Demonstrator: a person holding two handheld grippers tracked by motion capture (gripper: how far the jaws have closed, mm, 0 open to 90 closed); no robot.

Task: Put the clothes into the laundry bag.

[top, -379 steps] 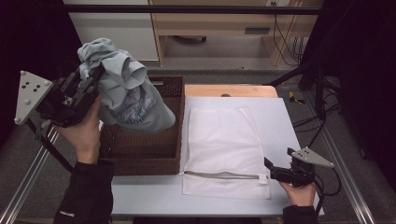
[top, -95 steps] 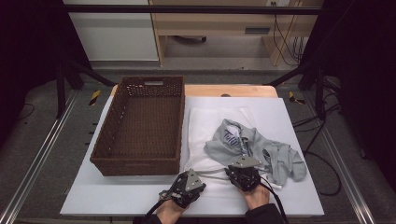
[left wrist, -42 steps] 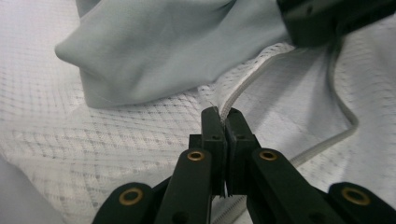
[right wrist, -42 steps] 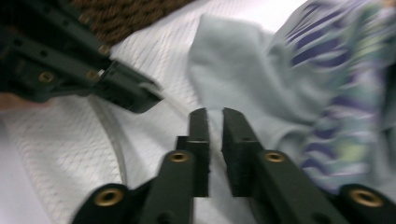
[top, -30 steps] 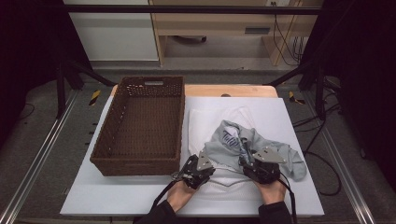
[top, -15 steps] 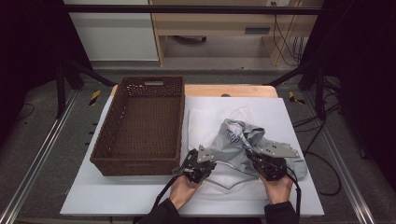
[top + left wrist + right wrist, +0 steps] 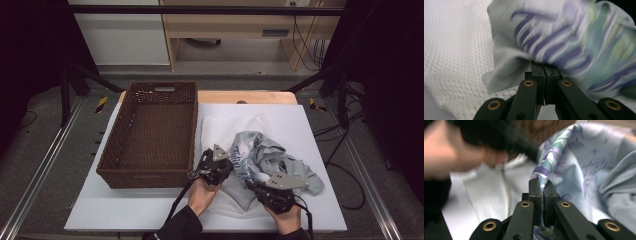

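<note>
A pale grey-blue garment (image 7: 272, 160) with a purple and green print lies crumpled on a white mesh laundry bag (image 7: 227, 127) on the right half of the table. My left gripper (image 7: 225, 167) sits at the garment's left edge, jaws shut on its printed cloth (image 7: 554, 50). My right gripper (image 7: 252, 186) is at the garment's near edge, shut on a printed fold (image 7: 544, 173) that rises between its jaws. The mesh bag (image 7: 454, 50) spreads under the cloth. The other hand (image 7: 456, 157) shows blurred in the right gripper view.
A dark brown wicker basket (image 7: 150, 172) stands left of the bag, right beside my left gripper. The white table board (image 7: 125, 210) ends close to the person's side. A wooden strip (image 7: 250, 96) runs along the far edge.
Both grippers have moved away from the near edge and a little apart. The garment is now bunched up between them, with its print pulled up off the mesh bag.
</note>
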